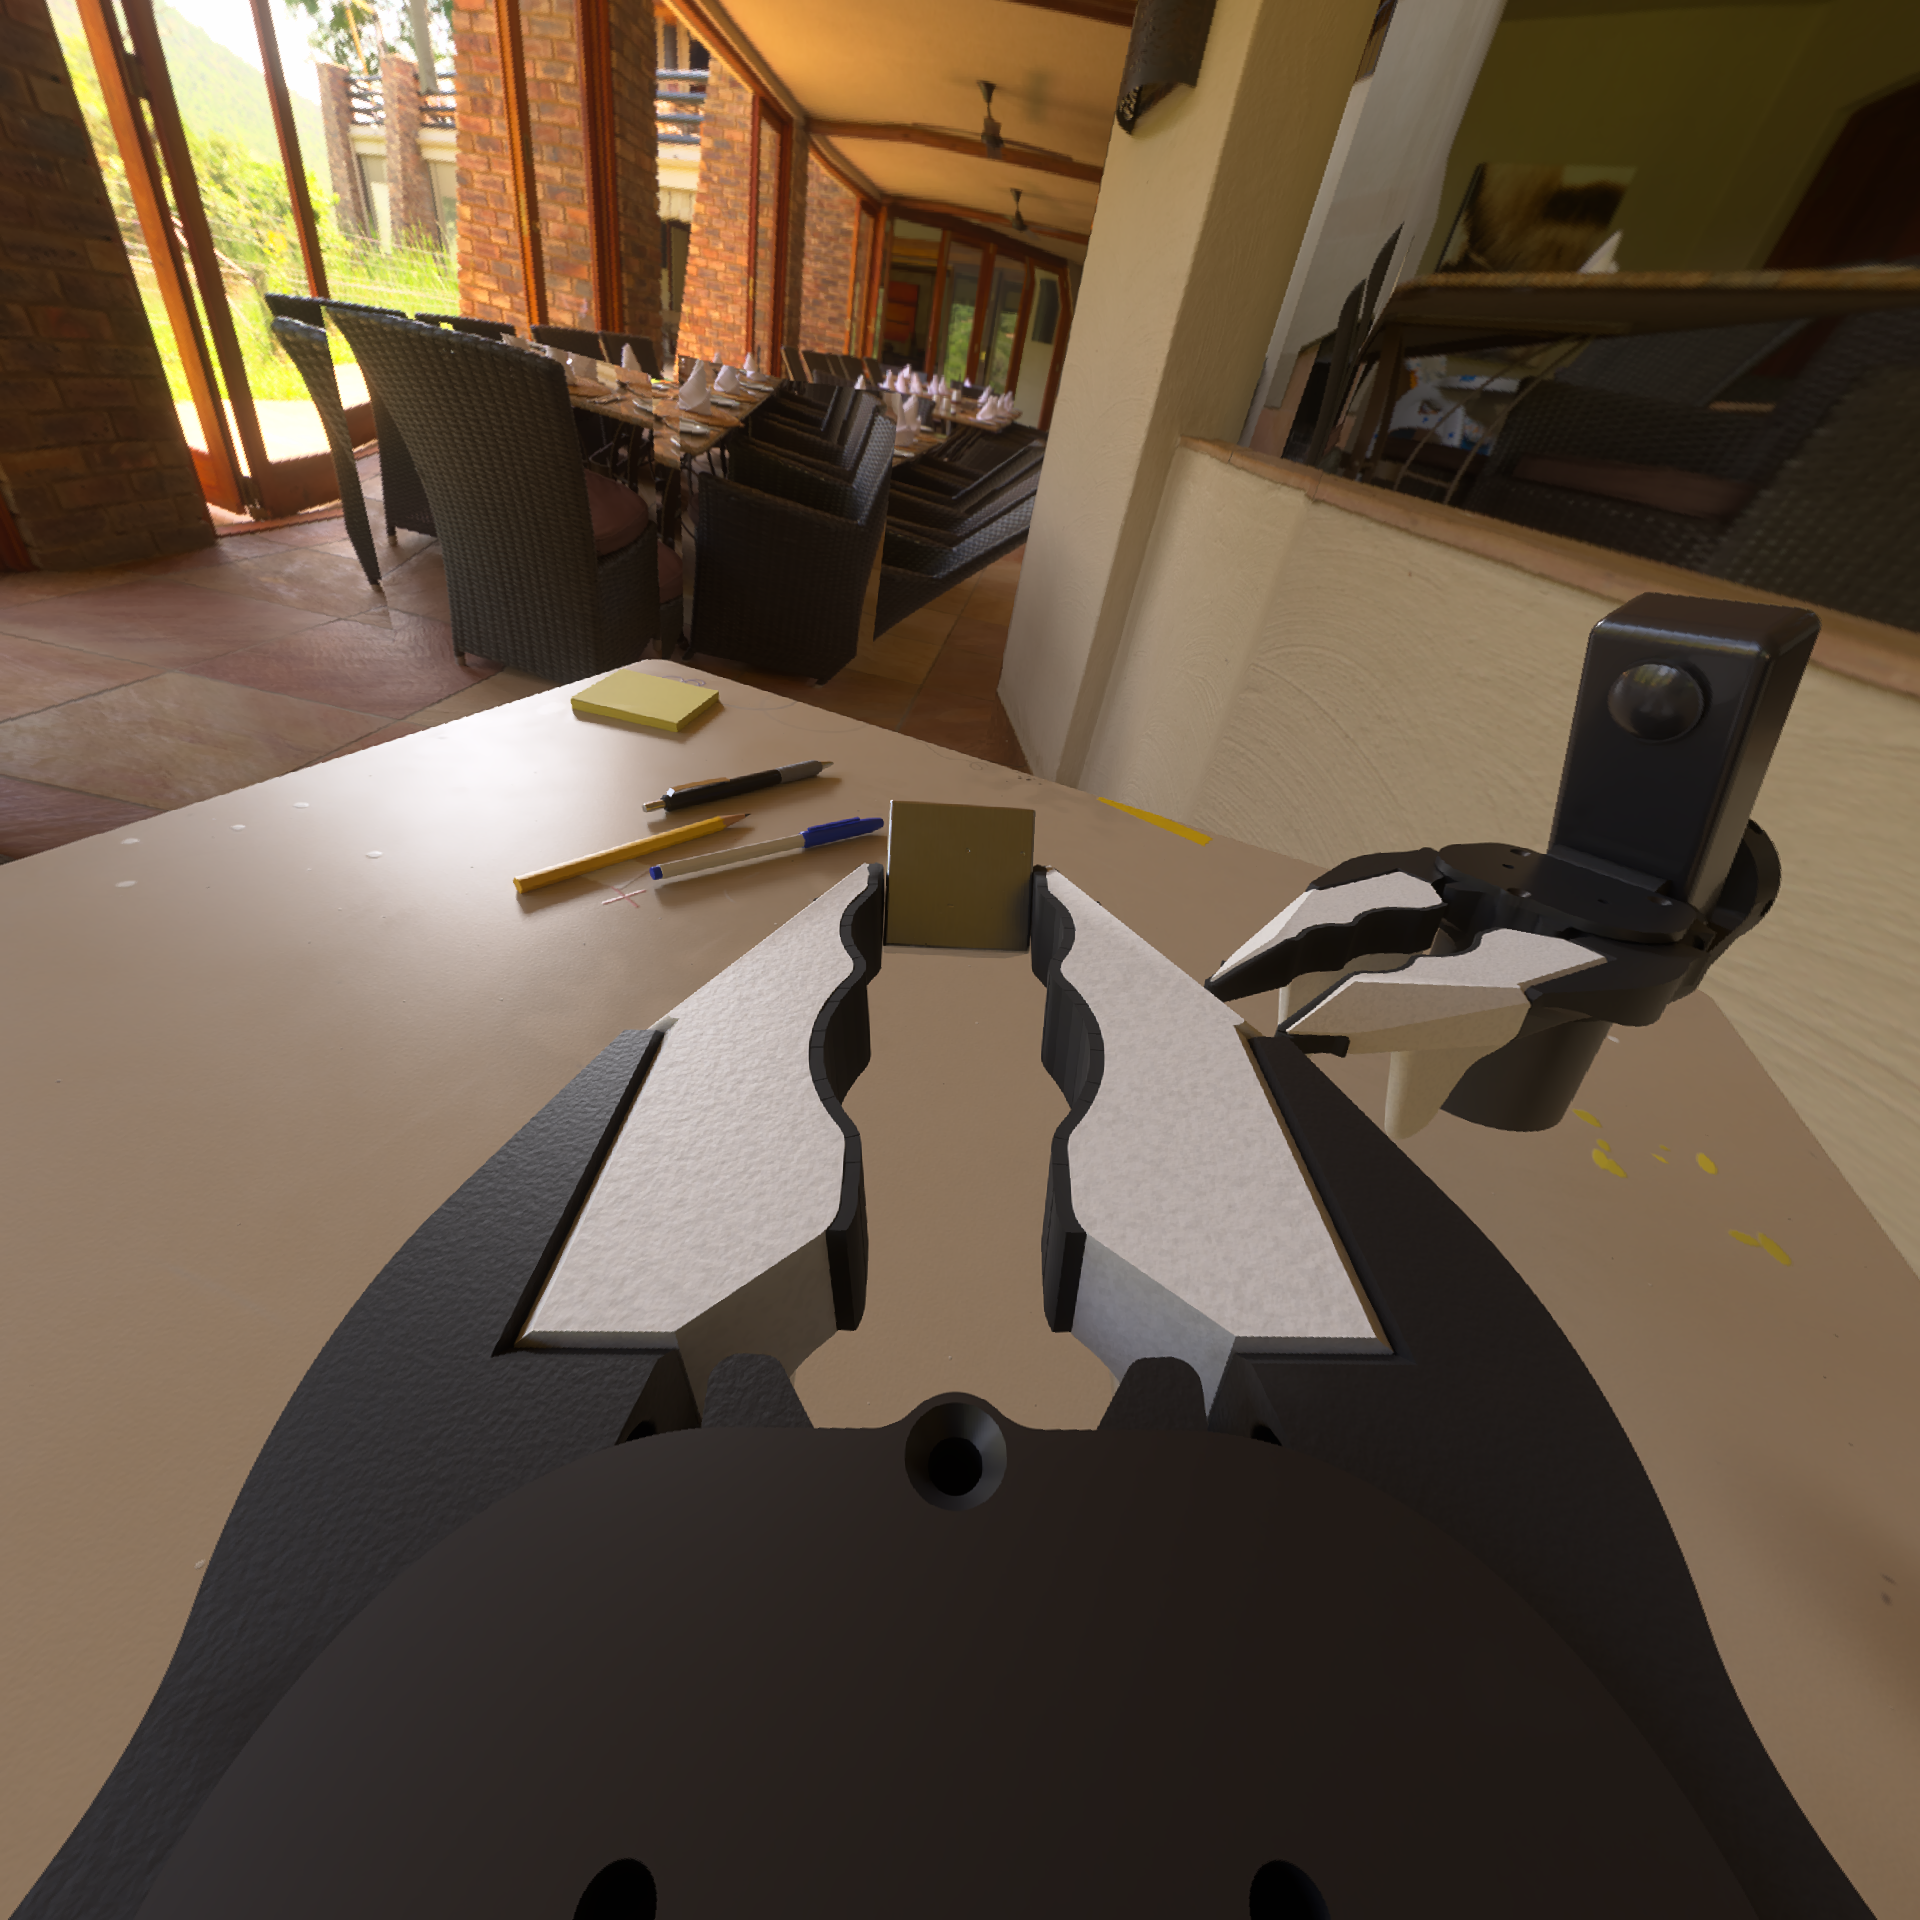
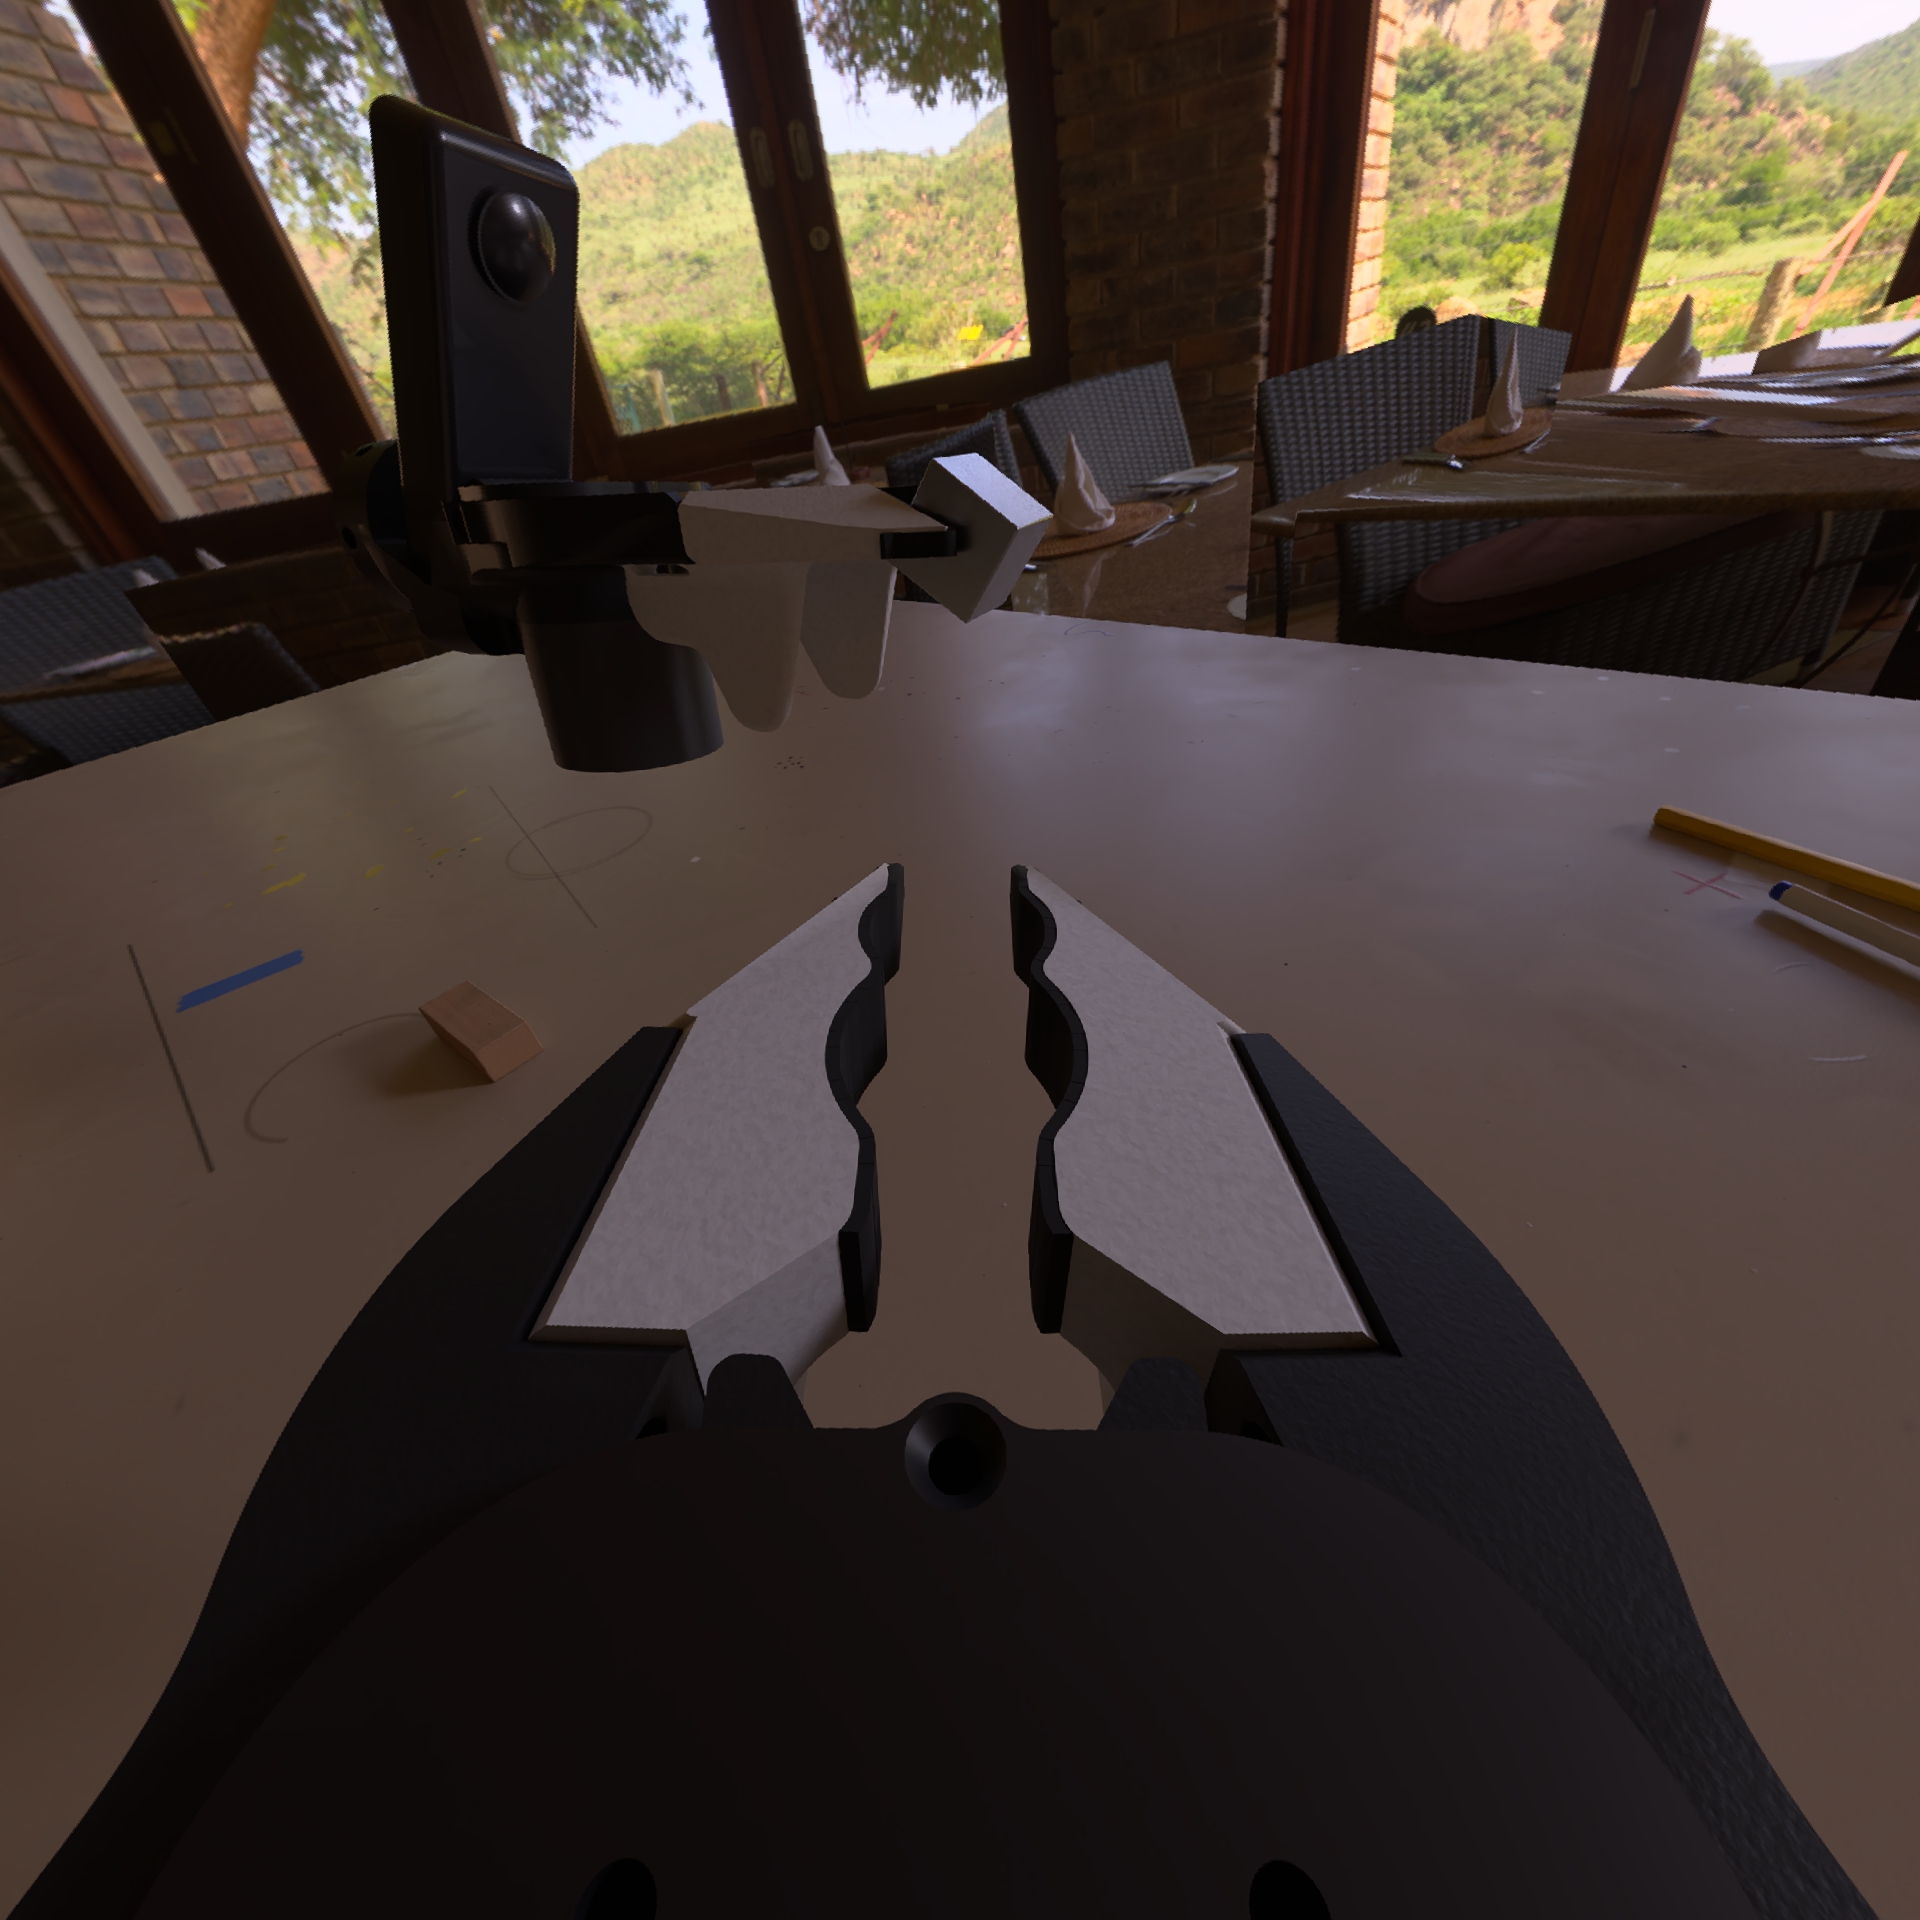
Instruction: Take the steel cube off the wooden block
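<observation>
My left gripper [image 1: 958, 883] is shut on the steel cube [image 1: 958, 878], which sits between its fingertips. In the right wrist view the left gripper [image 2: 940, 542] holds the grey cube [image 2: 987, 535] tilted and well above the beige table [image 2: 1351, 831], with nothing under it. My right gripper [image 2: 956, 883] is open and empty, low over the table; it also shows in the left wrist view [image 1: 1247, 1003], to the right of the cube. A small tan block with slanted ends [image 2: 480, 1029] lies on the table to the left of my right gripper. I cannot tell if it is the wooden block.
A yellow sticky pad [image 1: 646, 701], a black pen [image 1: 738, 787], a yellow pencil [image 1: 629, 854] and a blue-capped pen [image 1: 769, 850] lie beyond the cube to the left. The pencil [image 2: 1787, 857] also shows at the right edge. A strip of blue tape [image 2: 241, 979] is on the table.
</observation>
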`<state>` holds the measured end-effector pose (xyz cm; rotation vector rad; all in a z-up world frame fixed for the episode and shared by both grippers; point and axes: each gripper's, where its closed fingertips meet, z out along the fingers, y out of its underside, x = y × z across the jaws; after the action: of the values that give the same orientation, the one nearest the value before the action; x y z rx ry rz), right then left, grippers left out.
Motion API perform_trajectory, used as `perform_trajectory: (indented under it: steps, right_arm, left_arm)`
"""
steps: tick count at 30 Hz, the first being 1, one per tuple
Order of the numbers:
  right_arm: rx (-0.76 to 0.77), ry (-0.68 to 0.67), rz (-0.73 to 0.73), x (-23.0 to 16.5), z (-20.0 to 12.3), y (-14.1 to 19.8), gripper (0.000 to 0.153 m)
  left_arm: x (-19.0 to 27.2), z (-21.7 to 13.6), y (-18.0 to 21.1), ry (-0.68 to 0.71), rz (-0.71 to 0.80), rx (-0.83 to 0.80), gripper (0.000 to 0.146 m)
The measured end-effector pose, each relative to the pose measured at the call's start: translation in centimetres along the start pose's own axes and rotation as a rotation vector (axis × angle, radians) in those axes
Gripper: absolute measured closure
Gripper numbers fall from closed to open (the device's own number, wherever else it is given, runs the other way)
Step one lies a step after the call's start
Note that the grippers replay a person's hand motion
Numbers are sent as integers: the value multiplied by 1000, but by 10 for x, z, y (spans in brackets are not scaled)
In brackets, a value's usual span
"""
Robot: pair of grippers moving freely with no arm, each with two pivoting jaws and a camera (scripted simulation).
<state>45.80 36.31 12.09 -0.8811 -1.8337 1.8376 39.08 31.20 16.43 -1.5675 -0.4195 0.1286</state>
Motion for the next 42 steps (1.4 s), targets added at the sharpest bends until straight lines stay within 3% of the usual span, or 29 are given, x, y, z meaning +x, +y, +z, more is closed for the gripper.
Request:
perform_trajectory:
  steps: [19,25,31,38,40,42]
  right_arm:
    - [-22,7,-69,-4,3,3,132]
    - [-19,27,-163,-6,3,1,133]
    - [28,-27,-162,-14,-1,-9,134]
    - [136,-347,108,-72,-5,-74,132]
    - [189,-433,120,-101,-13,-102,132]
    - [260,-438,23,-126,-19,-125,136]
  left_arm:
    - [0,-8,-13,-17,-8,5,118]
    - [17,-27,-47,110,-137,122,118]
    - [45,-68,-80,246,-312,239,118]
    - [87,-112,-90,385,-483,313,118]
    - [96,-121,-89,403,-514,328,118]
    - [104,-128,-86,405,-529,335,118]
